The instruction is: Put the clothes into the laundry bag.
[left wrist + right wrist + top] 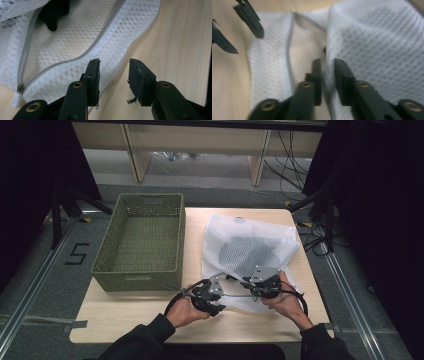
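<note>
A white mesh laundry bag lies on the wooden table with a dark garment showing through it. Its zipper is open along the near edge, and the pull rests at one end. In the left gripper view, dark cloth lies inside the opening. My left gripper is open, hovering over the bag's edge and bare wood with nothing between its fingers. My right gripper is shut on the upper mesh layer at the opening. The left gripper also appears in the right gripper view.
An empty olive-green woven basket stands on the table's left half, beside the bag. Both hands and dark sleeves come in at the near edge. Cables and table legs lie on the floor beyond the table.
</note>
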The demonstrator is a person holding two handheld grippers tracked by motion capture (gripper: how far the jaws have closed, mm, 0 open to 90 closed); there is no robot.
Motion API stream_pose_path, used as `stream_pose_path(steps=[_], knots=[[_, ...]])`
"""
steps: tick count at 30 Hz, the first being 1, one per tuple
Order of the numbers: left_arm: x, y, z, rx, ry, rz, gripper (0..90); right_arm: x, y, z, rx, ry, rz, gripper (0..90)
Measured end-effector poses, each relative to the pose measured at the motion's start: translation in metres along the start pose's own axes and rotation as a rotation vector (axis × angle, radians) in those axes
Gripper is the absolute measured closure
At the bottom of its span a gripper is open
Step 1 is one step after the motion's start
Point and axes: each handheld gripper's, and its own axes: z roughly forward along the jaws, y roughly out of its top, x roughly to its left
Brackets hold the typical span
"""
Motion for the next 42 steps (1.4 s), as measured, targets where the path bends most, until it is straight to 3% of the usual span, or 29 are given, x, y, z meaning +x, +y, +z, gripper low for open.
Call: stream_pose_path(steps=[3, 6, 8, 9, 10, 12, 13, 15, 17, 18, 21, 23, 24, 26, 28, 29, 32, 33, 34, 35, 36, 38, 40, 42], knots=[[0.000, -0.006, -0.008, -0.004, 0.005, -0.016, 56.7, 0.003, 0.006, -0.005, 0.005, 0.022, -0.022, 90.0], [0.003, -0.012, -0.012, 0.007, 0.014, -0.027, 55.9, 0.005, 0.005, -0.005, 0.064, 0.000, -0.036, 90.0], [0.003, -0.014, -0.011, 0.003, 0.022, -0.042, 55.7, 0.002, 0.003, -0.004, 0.061, -0.010, -0.036, 90.0], [0.006, -0.014, -0.012, 0.031, 0.012, -0.011, 55.5, 0.003, 0.003, -0.004, 0.065, 0.000, -0.032, 90.0], [0.005, -0.014, -0.012, 0.028, 0.010, -0.012, 55.2, 0.003, 0.003, -0.006, 0.067, -0.005, -0.046, 90.0], [0.003, -0.014, -0.009, -0.004, 0.003, -0.032, 55.1, 0.005, 0.005, -0.008, 0.051, 0.007, -0.042, 90.0], [0.004, -0.013, -0.009, 0.002, -0.022, -0.011, 55.1, 0.006, 0.006, -0.009, 0.047, 0.017, -0.030, 90.0], [0.004, -0.013, -0.011, 0.004, 0.022, -0.020, 54.4, 0.006, 0.007, -0.012, 0.037, 0.036, -0.016, 90.0], [0.003, -0.014, -0.012, -0.001, 0.034, -0.046, 54.1, 0.005, 0.008, -0.018, 0.026, 0.050, 0.000, 90.0], [0.004, -0.014, -0.012, 0.003, 0.033, -0.040, 54.0, 0.004, 0.009, -0.021, 0.010, 0.053, -0.003, 90.0], [0.004, -0.013, -0.012, -0.015, 0.042, -0.055, 53.1, -0.001, 0.009, -0.027, -0.048, 0.116, 0.060, 90.0], [0.006, -0.013, -0.014, 0.011, 0.042, -0.036, 52.7, 0.000, 0.005, -0.023, -0.015, 0.138, 0.080, 90.0], [0.005, -0.014, -0.013, -0.005, 0.044, -0.056, 52.7, 0.000, 0.005, -0.023, -0.015, 0.138, 0.080, 90.0], [0.006, -0.013, -0.013, -0.006, 0.054, -0.059, 52.2, 0.005, -0.002, -0.013, 0.048, 0.165, 0.068, 90.0], [0.007, -0.014, -0.013, -0.008, 0.055, -0.042, 51.7, 0.010, -0.005, -0.006, 0.094, 0.156, 0.055, 90.0], [0.006, -0.014, -0.013, -0.001, 0.053, -0.058, 51.5, 0.011, -0.006, -0.002, 0.118, 0.155, 0.028, 90.0], [0.006, -0.015, -0.012, -0.005, 0.056, -0.057, 50.9, 0.012, -0.012, 0.006, 0.152, 0.144, 0.033, 90.0], [0.006, -0.014, -0.013, 0.001, 0.055, -0.056, 50.7, 0.012, -0.013, 0.006, 0.174, 0.150, 0.058, 90.0], [0.006, -0.014, -0.013, 0.002, 0.055, -0.055, 50.4, 0.010, -0.014, 0.007, 0.161, 0.138, 0.033, 90.0], [0.007, -0.014, -0.013, 0.002, 0.060, -0.039, 49.9, 0.010, -0.015, 0.006, 0.174, 0.152, 0.059, 90.0], [0.006, -0.014, -0.013, 0.000, 0.058, -0.054, 49.3, 0.009, -0.015, 0.007, 0.167, 0.140, 0.041, 90.0], [0.006, -0.014, -0.013, 0.003, 0.058, -0.056, 48.5, 0.008, -0.016, 0.006, 0.178, 0.132, 0.069, 90.0], [0.006, -0.014, -0.013, 0.004, 0.059, -0.058, 47.0, 0.007, -0.016, 0.005, 0.167, 0.125, 0.052, 89.2], [0.006, -0.014, -0.013, 0.005, 0.060, -0.057, 45.4, 0.007, -0.014, 0.003, 0.162, 0.143, 0.077, 86.2]])
